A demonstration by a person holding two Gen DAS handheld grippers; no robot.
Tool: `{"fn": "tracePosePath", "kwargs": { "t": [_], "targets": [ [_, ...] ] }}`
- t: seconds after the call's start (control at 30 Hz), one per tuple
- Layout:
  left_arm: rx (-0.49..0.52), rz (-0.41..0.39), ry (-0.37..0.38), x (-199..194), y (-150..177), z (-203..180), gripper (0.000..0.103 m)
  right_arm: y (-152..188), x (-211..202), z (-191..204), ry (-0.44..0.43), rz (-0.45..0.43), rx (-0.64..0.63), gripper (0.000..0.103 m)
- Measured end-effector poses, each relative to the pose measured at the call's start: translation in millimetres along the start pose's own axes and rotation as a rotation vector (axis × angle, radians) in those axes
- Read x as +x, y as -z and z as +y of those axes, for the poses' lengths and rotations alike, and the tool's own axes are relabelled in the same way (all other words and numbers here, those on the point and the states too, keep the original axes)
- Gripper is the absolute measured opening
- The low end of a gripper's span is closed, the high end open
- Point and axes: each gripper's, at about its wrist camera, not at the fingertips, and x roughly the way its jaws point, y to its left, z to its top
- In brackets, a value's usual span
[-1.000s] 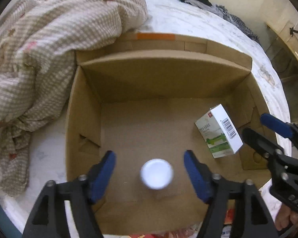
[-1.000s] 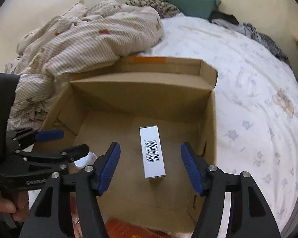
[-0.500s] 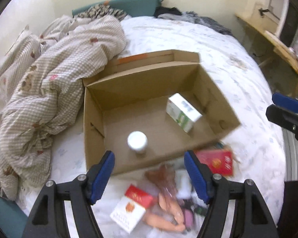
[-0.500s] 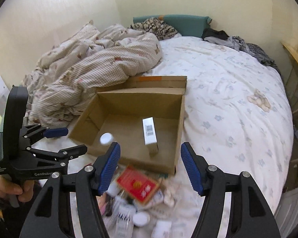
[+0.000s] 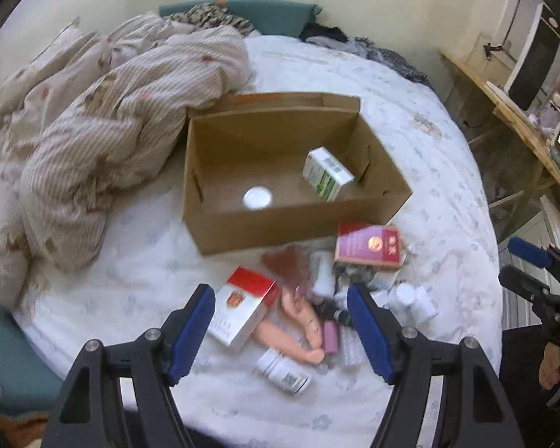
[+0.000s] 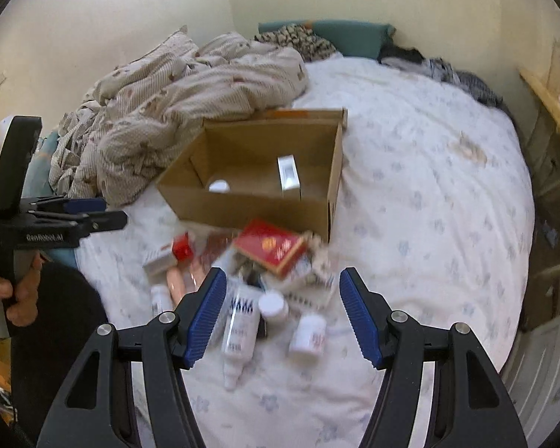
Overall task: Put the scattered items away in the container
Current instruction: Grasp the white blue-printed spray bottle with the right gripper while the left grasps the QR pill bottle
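The box (image 5: 295,220) sits on the bed (image 5: 410,138), with the quilt (image 5: 104,138) bunched against its left side. In the box, a bottle (image 5: 257,198) stands at the left and a carton (image 5: 326,173) lies at the right. Before the box, a heap of packets (image 5: 317,298) lies on the bed, one packet (image 5: 367,246) touching the box's near right corner.

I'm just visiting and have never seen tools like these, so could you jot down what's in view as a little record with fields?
Setting: bed with a rumpled duvet
Container: open cardboard box
In the box: green-and-white carton; white-capped bottle
Outside the box: red box, red-and-white carton, white bottles and other small items, piled in front
Left gripper: fingers apart, holding nothing
Right gripper: fingers apart, holding nothing
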Motion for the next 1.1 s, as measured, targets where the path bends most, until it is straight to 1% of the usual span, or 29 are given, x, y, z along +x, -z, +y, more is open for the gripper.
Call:
{"fn": "tracePosePath", "kwargs": {
  "t": [0.07, 0.17, 0.2, 0.23, 0.27, 0.37, 0.47, 0.57, 0.6, 0.7, 0.77, 0.83, 0.9, 0.97, 1.03, 1.1],
  "targets": [
    [0.001, 0.0, -0.026, 2.7, 11.4, 5.2, 0.074, 12.7, 4.7, -4.8, -0.008, 0.015, 0.022, 0.067],
    [-0.017, 0.044, -0.026, 15.5, 25.6, 15.9, 0.074, 32.7, 20.8, -18.4, 0.0, 0.09, 0.08, 0.067],
    [-0.043, 0.078, -0.001, 21.9, 31.1, 21.6, 0.074, 36.2, 24.9, -22.1, 0.0, 0.109, 0.094, 0.067],
    [-0.083, 0.117, 0.056, 29.7, 38.0, 29.2, 0.074, 38.9, 28.8, -25.6, -0.001, 0.128, 0.106, 0.067],
    [-0.097, 0.133, 0.093, 34.5, 42.6, 32.9, 0.074, 41.6, 32.7, -29.1, -0.002, 0.146, 0.118, 0.067],
    [-0.107, 0.145, 0.093, 42.3, 51.9, 38.2, 0.074, 47.7, 40.8, -31.9, -0.006, 0.185, 0.128, 0.067],
    [-0.131, 0.129, 0.124, 41.1, 50.0, 41.8, 0.074, 52.0, 47.4, -28.2, -0.005, 0.215, 0.115, 0.067],
    [-0.161, 0.163, 0.139, 48.3, 51.8, 46.5, 0.074, 56.6, 55.9, -18.3, -0.021, 0.241, 0.092, 0.067],
    [-0.171, 0.174, 0.143, 50.7, 52.3, 48.0, 0.074, 58.0, 59.7, -14.5, -0.042, 0.251, 0.093, 0.067],
    [-0.143, 0.247, 0.148, 66.5, 53.4, 37.9, 0.074, 59.4, 74.8, -1.7, -0.083, 0.267, 0.103, 0.067],
    [-0.133, 0.283, 0.149, 77.0, 54.6, 29.9, 0.074, 59.9, 88.6, 4.6, -0.093, 0.28, 0.12, 0.067],
    [-0.119, 0.335, 0.104, 93.0, 58.8, 18.2, 0.074, 60.9, 102.6, 10.1, -0.1, 0.296, 0.135, 0.067],
    [-0.122, 0.364, 0.083, 104.0, 64.7, 11.6, 0.073, 63.6, 116.2, 14.5, -0.096, 0.317, 0.134, 0.067],
    [-0.122, 0.387, 0.058, 112.9, 69.3, 7.0, 0.069, 66.5, 126.7, 17.8, -0.092, 0.331, 0.125, 0.067],
    [-0.142, 0.407, 0.053, 121.0, 73.1, 7.0, 0.06, 68.4, 133.9, 19.3, -0.093, 0.337, 0.124, 0.067],
    [-0.148, 0.411, 0.045, 123.3, 74.6, 6.2, 0.058, 69.5, 139.1, 19.4, -0.103, 0.339, 0.126, 0.067]
  ]
}}
